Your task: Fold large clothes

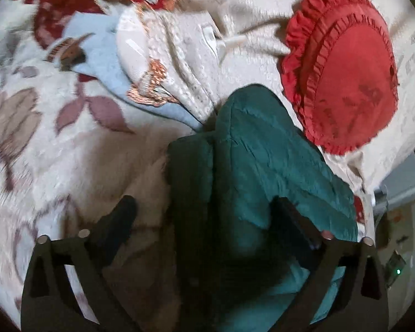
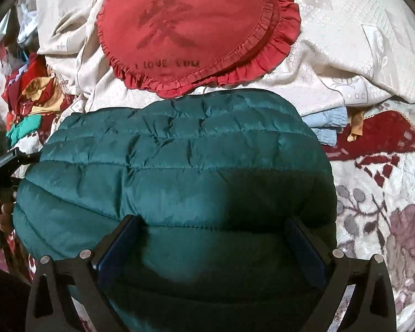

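1. Right wrist view: the green quilted jacket (image 2: 177,171) fills the centre, lying on the bed as a compact folded bundle with its stitched channels running across. It sits just below the red heart cushion (image 2: 191,30), on the floral blanket (image 2: 387,221).
2. Your right gripper (image 2: 210,246) straddles the near edge of the jacket. Jaws are spread wide, one on either side of the padded bulk, with fabric between them and no pinch visible. Reads as released, probably positioned to press or re-grip the fold.
3. Left wrist view: your left gripper (image 1: 204,221) approaches the same jacket (image 1: 262,160) from its end. Jaws are wide apart; the right finger (image 1: 296,221) lies against or under the fabric, the other finger (image 1: 124,213) sits over the bare blanket (image 1: 69,152). Nothing clamped, so I judge it released too.
4. Judgement: the thick layers stacked at that end suggest the fold is largely made and you are steadying it from two sides.
5. Surroundings: a cream bedspread (image 1: 249,13) and a pale blue garment (image 1: 102,63) lie beyond, near but not under the jacket.
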### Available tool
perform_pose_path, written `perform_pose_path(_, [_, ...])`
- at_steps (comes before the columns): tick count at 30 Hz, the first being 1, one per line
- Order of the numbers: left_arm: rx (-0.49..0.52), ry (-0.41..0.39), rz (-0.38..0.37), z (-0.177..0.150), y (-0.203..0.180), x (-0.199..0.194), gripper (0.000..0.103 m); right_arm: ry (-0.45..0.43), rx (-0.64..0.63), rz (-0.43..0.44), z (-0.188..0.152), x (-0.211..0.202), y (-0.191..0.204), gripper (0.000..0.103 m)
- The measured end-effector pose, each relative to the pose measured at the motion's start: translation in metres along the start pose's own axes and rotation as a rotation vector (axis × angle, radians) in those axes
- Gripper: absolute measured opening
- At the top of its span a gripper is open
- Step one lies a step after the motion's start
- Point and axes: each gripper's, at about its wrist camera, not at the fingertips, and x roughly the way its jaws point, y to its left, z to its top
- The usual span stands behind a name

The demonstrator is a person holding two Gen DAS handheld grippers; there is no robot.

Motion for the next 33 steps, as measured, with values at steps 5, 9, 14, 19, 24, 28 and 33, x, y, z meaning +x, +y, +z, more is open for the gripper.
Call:
perform_pose_path(5, [0.093, 0.002, -0.029, 0.012, -0.001, 0.008, 0.098, -0.011, -0.010, -0.014, -0.002, 0.001, 0.003, 0.103])
perform_pose_path(9, [0.222, -0.047, -0.040, 0.009, -0.015, 0.004, 0.050, -0.009, -0.008, -0.015, -0.001, 0.002, 0.003, 0.103])
perform_pose_path(14, [0.259, -0.071, -0.042, 0.005, -0.021, -0.002, 0.043, 0.002, -0.015, 0.010, -0.002, 0.002, 0.001, 0.103])
perform_pose_path(19, [0.242, -0.082, -0.010, 0.005, -0.020, -0.001, 0.061, 0.016, -0.047, 0.030, 0.003, -0.006, -0.003, 0.103])
perform_pose_path(24, [0.203, -0.072, -0.005, 0.006, -0.015, 0.001, 0.069, -0.194, 0.051, -0.027, 0.030, -0.062, -0.055, 0.103])
perform_pose_path(28, [0.271, -0.079, 0.010, 0.004, -0.027, 0.001, 0.053, -0.259, 0.276, 0.000, 0.045, -0.079, -0.146, 0.103])
perform_pose_path(33, [0.345, -0.117, 0.065, -0.001, -0.038, 0.000, 0.043, -0.228, 0.432, 0.217, 0.047, -0.049, -0.192, 0.103])
